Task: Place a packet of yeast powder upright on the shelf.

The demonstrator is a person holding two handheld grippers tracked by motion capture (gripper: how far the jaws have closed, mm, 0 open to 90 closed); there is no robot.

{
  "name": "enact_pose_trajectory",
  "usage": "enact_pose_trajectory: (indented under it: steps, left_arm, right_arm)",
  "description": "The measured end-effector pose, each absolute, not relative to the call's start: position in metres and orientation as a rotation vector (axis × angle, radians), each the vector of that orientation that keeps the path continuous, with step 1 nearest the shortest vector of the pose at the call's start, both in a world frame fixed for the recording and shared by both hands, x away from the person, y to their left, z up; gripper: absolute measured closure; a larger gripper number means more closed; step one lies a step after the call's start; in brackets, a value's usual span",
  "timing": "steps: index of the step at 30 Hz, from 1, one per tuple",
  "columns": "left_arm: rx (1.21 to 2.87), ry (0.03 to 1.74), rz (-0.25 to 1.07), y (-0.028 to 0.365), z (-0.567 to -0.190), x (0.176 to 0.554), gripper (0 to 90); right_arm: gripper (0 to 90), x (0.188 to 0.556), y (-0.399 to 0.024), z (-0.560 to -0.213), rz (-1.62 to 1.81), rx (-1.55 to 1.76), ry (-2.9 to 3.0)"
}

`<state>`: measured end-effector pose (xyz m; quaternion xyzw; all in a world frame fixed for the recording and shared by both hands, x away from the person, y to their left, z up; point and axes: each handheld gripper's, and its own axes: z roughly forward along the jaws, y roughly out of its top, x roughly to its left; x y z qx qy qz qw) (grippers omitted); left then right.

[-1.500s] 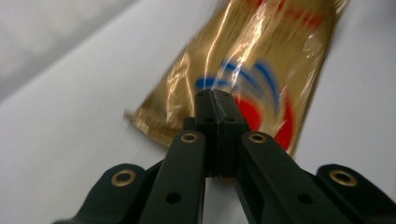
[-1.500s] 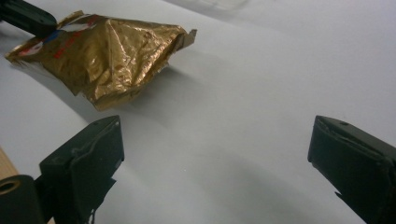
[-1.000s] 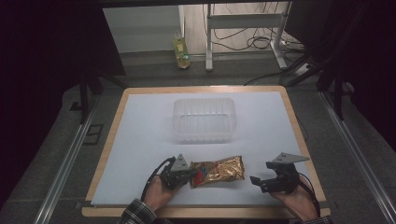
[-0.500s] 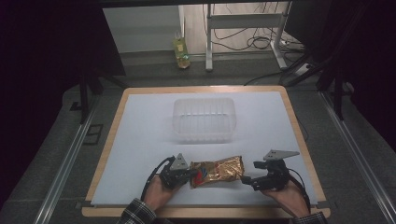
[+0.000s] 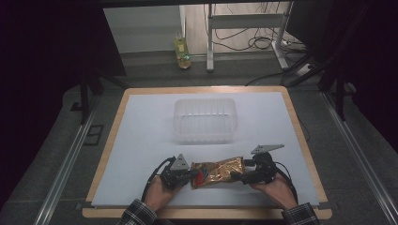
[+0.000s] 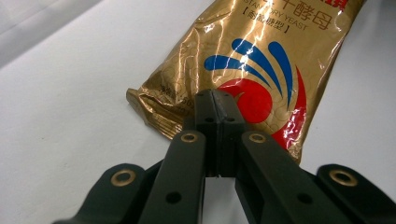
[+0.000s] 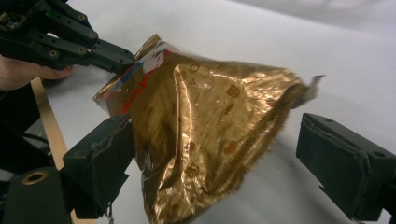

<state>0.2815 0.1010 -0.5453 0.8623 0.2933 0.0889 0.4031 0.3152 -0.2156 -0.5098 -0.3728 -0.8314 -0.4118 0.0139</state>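
A gold foil pouch (image 5: 218, 172) with a red and blue emblem lies near the front edge of the white mat (image 5: 141, 140). My left gripper (image 5: 190, 174) is at the pouch's left end. In the left gripper view its jaws (image 6: 215, 95) are pressed together on the pouch's (image 6: 261, 60) crimped end. My right gripper (image 5: 237, 177) is at the pouch's right end. In the right gripper view it (image 7: 215, 140) stands open, one black pad on each side of the crumpled end of the pouch (image 7: 210, 107), pads apart from the foil. The left gripper (image 7: 128, 58) shows there at the far end.
A clear plastic tub (image 5: 205, 119) stands upside up in the middle of the mat, behind the pouch. The wooden board's front edge (image 5: 206, 213) lies just below both hands. A yellow bottle (image 5: 182, 54) stands on the floor beyond the table.
The right gripper has slid left along the mat to the pouch's right end, and its jaws now straddle that end. The left gripper and the pouch have stayed in place.
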Motion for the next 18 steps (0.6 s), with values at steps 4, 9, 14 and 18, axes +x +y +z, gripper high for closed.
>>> enact_pose_trajectory:
  steps: [4,9,14,18]
  left_arm:
    - [2.18,0.741,0.226,0.101,-0.545,0.281,89.7]
    - [2.179,0.74,0.225,0.101,-0.545,0.282,89.6]
    - [2.187,0.736,0.236,0.1,-0.545,0.281,89.6]
    - [2.187,0.736,0.236,0.1,-0.544,0.281,89.5]
  right_arm:
    - [12.4,0.318,-0.209,-0.515,-1.244,-1.14,-2.559]
    - [15.9,0.32,-0.2,-0.515,-1.226,-1.095,-2.528]
    - [21.7,0.322,-0.196,-0.512,-1.225,-1.089,-2.477]
    - [36.0,0.324,-0.197,-0.506,-1.245,-1.114,-2.457]
